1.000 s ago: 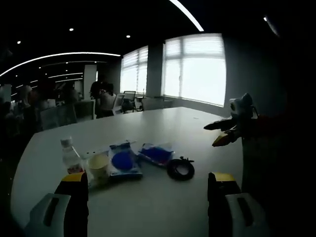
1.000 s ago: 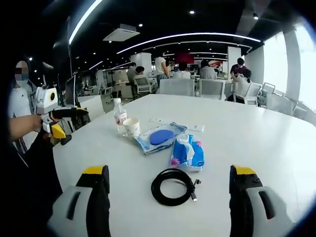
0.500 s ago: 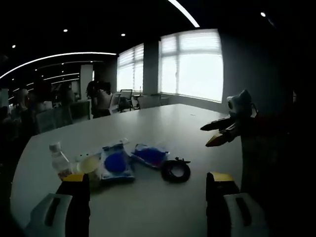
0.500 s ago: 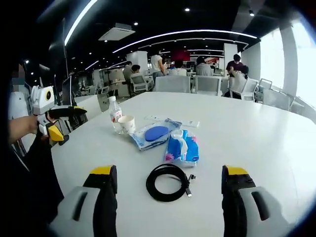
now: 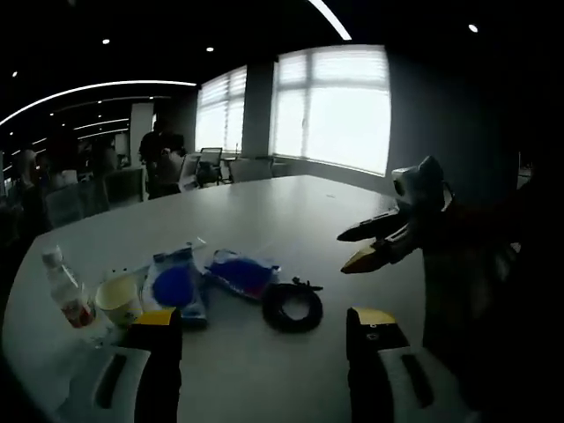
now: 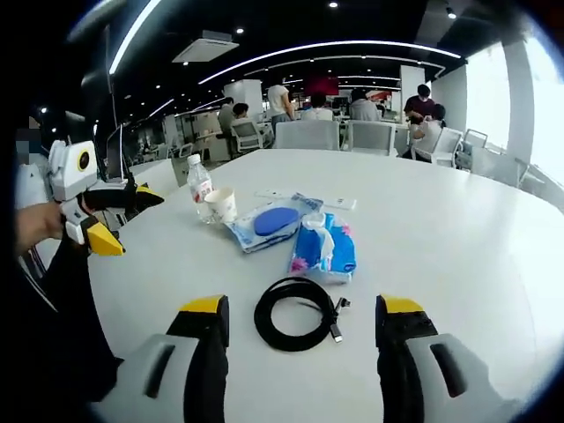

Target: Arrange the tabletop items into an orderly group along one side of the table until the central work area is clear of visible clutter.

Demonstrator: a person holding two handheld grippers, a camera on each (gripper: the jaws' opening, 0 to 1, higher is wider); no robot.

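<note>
Cup (image 6: 220, 204) beside bottle (image 6: 199, 185)

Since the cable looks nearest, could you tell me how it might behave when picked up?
The cable lies loosely coiled, so it is probably floppy and may unwind or dangle if gripped at one strand. It looks thin, so likely light; its plug end may trail.

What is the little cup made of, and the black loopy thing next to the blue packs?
The cup looks like paper: pale, matte, thin rolled rim, though thin plastic can't be ruled out. The black loopy thing is a coiled cable, likely rubbery plastic with a slight sheen, ending in what seems a small metal plug. The blue packs look like shiny plastic film.
</note>
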